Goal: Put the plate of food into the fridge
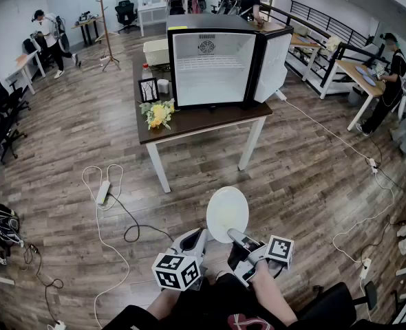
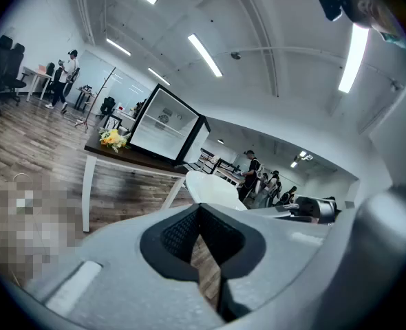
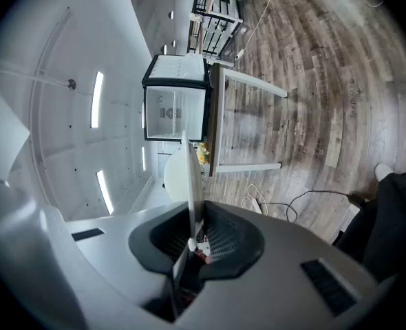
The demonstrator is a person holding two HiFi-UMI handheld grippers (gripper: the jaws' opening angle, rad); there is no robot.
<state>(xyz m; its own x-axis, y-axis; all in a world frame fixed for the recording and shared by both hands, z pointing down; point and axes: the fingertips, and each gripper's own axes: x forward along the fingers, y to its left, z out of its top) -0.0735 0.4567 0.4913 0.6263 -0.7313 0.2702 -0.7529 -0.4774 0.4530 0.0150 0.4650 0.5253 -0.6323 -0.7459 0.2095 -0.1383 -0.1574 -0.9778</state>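
A plain white plate (image 1: 227,214) hangs over the wooden floor just in front of me, with my right gripper (image 1: 236,236) shut on its near rim. In the right gripper view the plate (image 3: 189,177) stands edge-on between the pads (image 3: 217,236). No food shows on the face I see. My left gripper (image 1: 203,234) sits close to the plate's left, shut and empty; in its own view its jaws (image 2: 200,215) meet at the tips, and the plate (image 2: 213,190) shows just beyond. The small fridge (image 1: 213,60) stands on a dark table (image 1: 203,121) ahead, its door swung open to the right and its shelves bare.
Yellow flowers (image 1: 159,113), a picture frame (image 1: 148,89) and a white basket (image 1: 156,51) share the table left of the fridge. Cables (image 1: 113,212) and a power strip (image 1: 102,192) lie on the floor to my left. People stand at desks around the room.
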